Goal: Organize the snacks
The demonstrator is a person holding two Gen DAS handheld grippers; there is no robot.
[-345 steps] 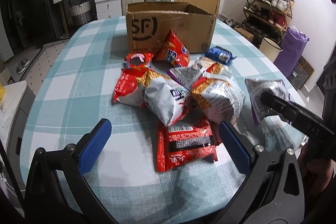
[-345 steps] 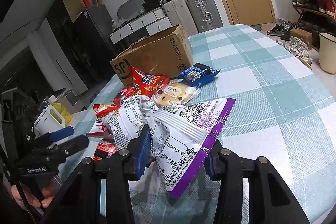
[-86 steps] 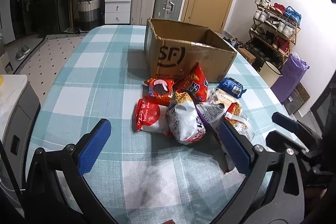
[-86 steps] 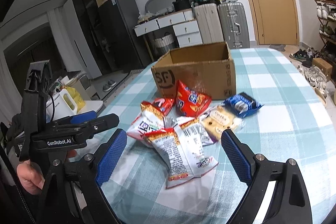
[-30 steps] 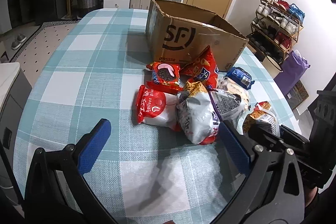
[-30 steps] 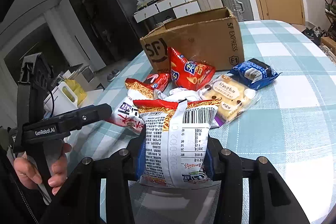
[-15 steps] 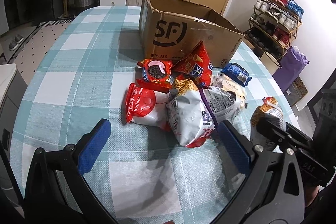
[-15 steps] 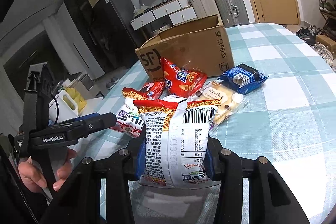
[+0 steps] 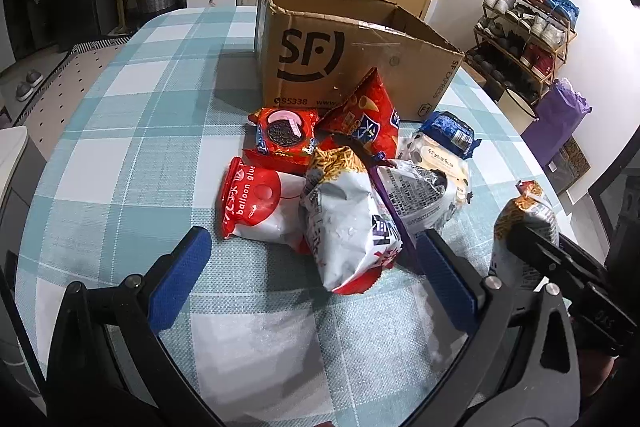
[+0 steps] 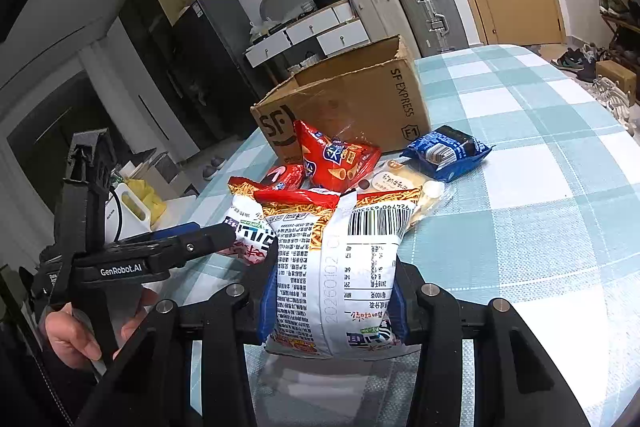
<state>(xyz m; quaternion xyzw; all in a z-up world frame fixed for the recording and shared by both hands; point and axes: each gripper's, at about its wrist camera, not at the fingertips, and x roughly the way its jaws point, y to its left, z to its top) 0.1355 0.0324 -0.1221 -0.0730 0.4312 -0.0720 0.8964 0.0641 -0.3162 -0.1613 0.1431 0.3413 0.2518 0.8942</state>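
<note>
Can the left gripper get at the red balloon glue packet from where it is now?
Probably yes. The left gripper is open and empty, and the balloon glue packet lies just ahead on the near-left edge of the pile, nothing on top.

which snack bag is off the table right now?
The white noodle-snack bag with the barcode, clamped in the right claw. The other bags lie on the tablecloth before the cardboard box.

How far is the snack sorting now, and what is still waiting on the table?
Done: nothing shows inside the cardboard box, though its floor is hidden. In hand: the right tongs are shut on a noodle snack bag. Left: the left tongs are open and empty, and about six packets remain, including the red cookie pack and blue packet.
</note>
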